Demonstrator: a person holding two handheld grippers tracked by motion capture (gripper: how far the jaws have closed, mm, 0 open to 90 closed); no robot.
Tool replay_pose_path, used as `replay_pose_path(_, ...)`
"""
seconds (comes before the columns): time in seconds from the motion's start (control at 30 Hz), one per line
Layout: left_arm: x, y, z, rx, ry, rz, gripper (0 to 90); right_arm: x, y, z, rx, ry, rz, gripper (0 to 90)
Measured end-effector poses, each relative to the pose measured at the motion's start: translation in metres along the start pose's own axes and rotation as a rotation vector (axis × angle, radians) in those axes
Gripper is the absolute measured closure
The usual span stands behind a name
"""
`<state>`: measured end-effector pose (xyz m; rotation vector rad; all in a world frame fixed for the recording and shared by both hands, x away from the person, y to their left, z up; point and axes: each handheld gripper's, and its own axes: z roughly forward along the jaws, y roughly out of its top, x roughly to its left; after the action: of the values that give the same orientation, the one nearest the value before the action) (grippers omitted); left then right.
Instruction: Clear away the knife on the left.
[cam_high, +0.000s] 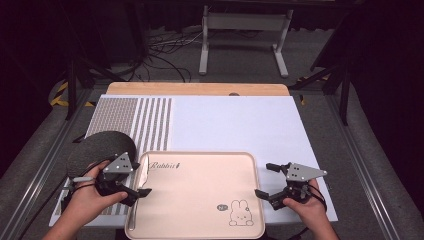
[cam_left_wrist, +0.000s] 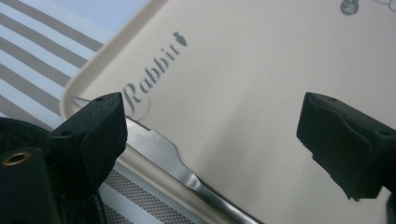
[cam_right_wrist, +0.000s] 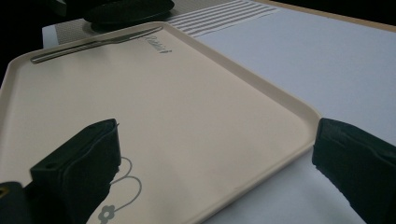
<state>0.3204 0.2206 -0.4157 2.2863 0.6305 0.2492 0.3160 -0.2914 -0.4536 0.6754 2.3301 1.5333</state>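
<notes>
Knife (cam_left_wrist: 161, 151) lies under left gripper's (cam_high: 135, 186) parted fingers.

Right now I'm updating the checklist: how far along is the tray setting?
Done: a knife lies along the tray's left rim. In hand: nothing; the left claw is open over the knife, the right claw open at the right rim. Left: the dark plate sits off the tray.

the tray (cam_high: 200, 200) bears the word "rabbit" in script near its top left corner.
</notes>
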Motion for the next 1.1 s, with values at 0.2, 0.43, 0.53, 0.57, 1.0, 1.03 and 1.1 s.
replay_pose_path(0.2, 0.002, -0.011, -0.011, -0.147, 0.039, 0.0, 8.6, -0.001, 0.0, -0.002, -0.013, -0.003, 0.006, 2.2)
replay_pose_path(0.43, 0.007, -0.027, -0.017, -0.26, 0.061, 0.001, 8.3, -0.001, 0.001, -0.005, -0.028, -0.009, 0.008, 2.2)
replay_pose_path(0.53, 0.008, -0.035, -0.02, -0.315, 0.069, 0.005, 8.2, -0.002, 0.001, -0.005, -0.036, -0.01, 0.011, 2.1)
replay_pose_path(0.57, 0.009, -0.041, -0.021, -0.36, 0.072, 0.0, 8.2, -0.002, 0.001, -0.006, -0.041, -0.014, 0.013, 2.1)
replay_pose_path(1.0, 0.017, -0.086, -0.023, -0.449, 0.093, -0.023, 5.0, -0.004, 0.001, -0.008, -0.084, -0.04, 0.029, 1.8)
replay_pose_path(1.03, 0.018, -0.09, -0.023, -0.448, 0.097, -0.03, 5.0, -0.004, 0.0, -0.009, -0.086, -0.043, 0.027, 1.8)
replay_pose_path(1.1, 0.021, -0.097, -0.024, -0.458, 0.098, -0.053, 4.7, -0.004, -0.001, -0.009, -0.09, -0.045, 0.033, 1.8)
